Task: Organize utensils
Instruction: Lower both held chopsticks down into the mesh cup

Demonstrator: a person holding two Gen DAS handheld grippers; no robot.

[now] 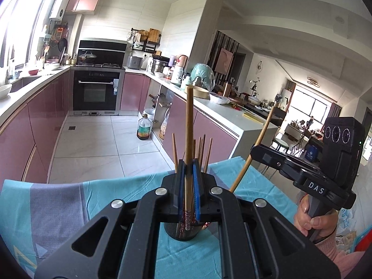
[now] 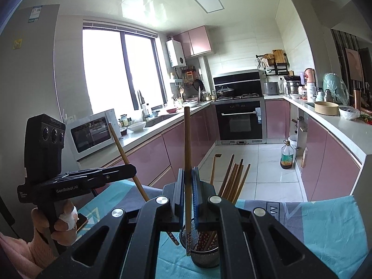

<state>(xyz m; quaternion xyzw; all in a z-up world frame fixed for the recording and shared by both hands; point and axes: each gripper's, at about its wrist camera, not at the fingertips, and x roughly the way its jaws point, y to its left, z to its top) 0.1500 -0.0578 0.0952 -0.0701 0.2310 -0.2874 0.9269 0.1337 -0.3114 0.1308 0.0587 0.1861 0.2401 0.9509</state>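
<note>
- Where the blue-padded jaws meet at lower centre of the left wrist view, the left hand-held gripper (image 1: 188,186) is clamped narrow on one wooden chopstick (image 1: 189,125), a smooth tapering stick with a red-and-white patterned lower end.
- In the right wrist view the right hand-held gripper (image 2: 188,186) is likewise closed on a second chopstick (image 2: 187,148), standing nearly upright in the frame's centre, its patterned tip hanging at the rim of the holder (image 2: 204,255).
- The holder is a round cup of perforated dark metal mesh; it stands on the worktop (image 2: 325,227), which is covered by a wrinkled teal and grey cloth with pale printed shapes.
- Inside the holder stand more brown chopsticks (image 2: 234,181), fanned to the right; about seven tops can be counted, though they overlap and the count is uncertain.
- In the left wrist view the holder (image 1: 181,232) is mostly hidden behind the gripper body, and only five or six stick tops (image 1: 204,153) show above it.
- Each view shows the other gripper at the frame's edge, matte black plastic with three round lenses, held by a hand in a pink sleeve (image 1: 334,248); its chopstick slants diagonally.
</note>
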